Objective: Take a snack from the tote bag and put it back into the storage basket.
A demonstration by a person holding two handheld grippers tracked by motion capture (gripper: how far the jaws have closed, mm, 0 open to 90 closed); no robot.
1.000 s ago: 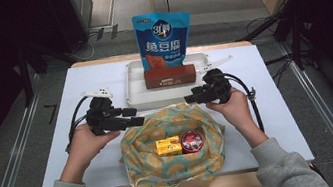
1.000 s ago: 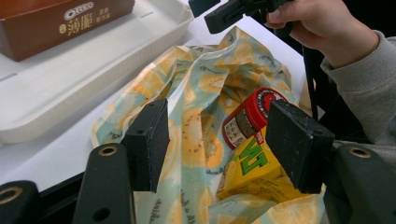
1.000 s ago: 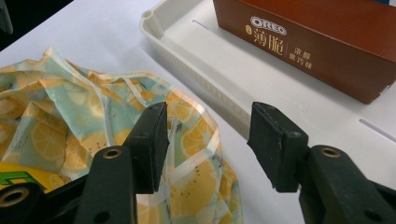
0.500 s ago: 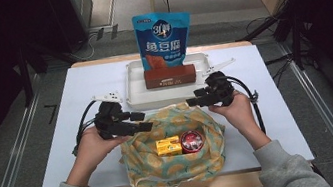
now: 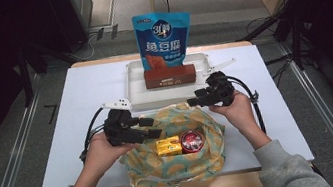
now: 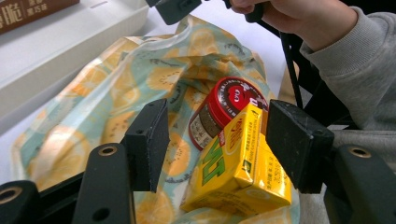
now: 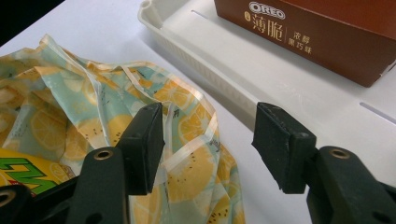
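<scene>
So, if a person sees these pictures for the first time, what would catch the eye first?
Probably the tall blue snack pouch standing at the back of the white tray, with a brown Oreo box lying in front of it. Next, the lemon-print bag at the near edge of the table, open, with a yellow carton and a red-lidded jar side by side inside. The left gripper is open just above the carton.
</scene>
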